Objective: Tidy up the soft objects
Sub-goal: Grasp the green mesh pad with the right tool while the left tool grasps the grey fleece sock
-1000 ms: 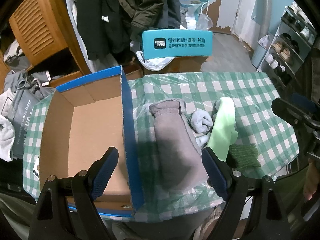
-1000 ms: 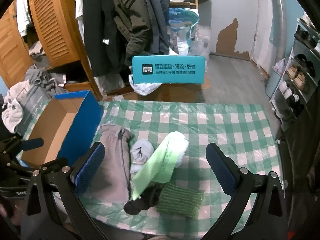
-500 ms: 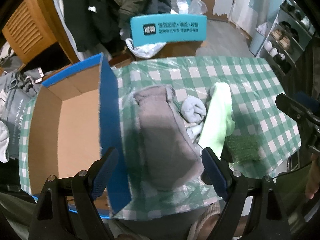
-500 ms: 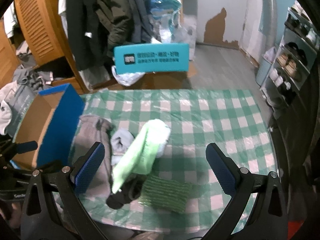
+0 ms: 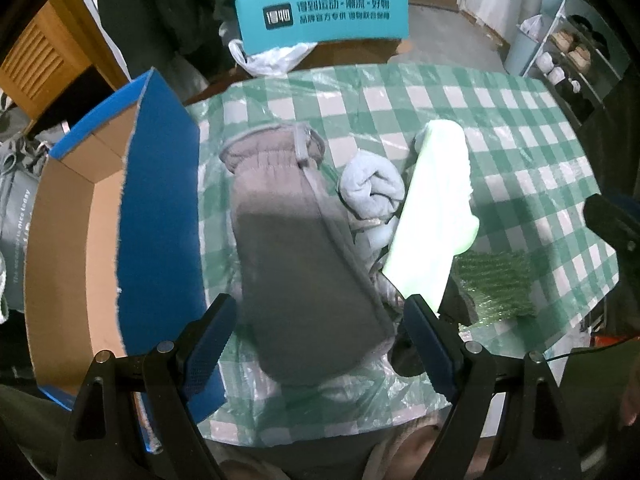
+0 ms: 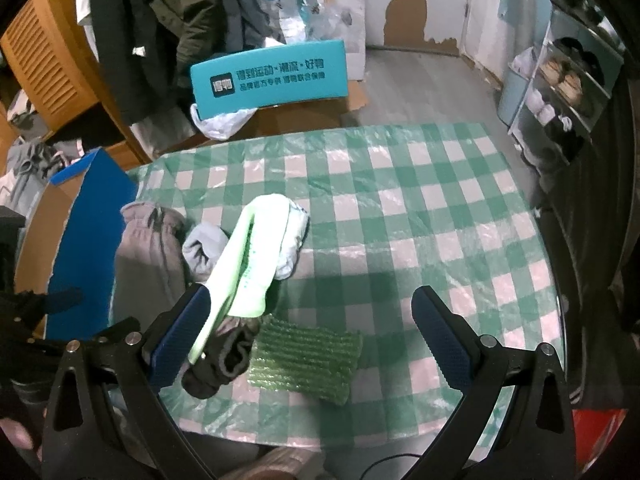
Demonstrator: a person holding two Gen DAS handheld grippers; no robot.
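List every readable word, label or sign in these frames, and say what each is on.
"得物", in the dark square logo on the teal box behind the table.
"得到运动·潮流·好物", the larger white line on the same box; some characters are uncertain.
The smaller white line below it is too blurred to read.
"...is nice today", on the grey bag at the left edge; the rest is cut off.

A teal sign (image 6: 268, 77) stands behind the table (image 6: 440, 208). Dark coats (image 6: 160, 20) hang beside a wooden door (image 6: 44, 60). A shoe rack (image 6: 568, 80) stands right.
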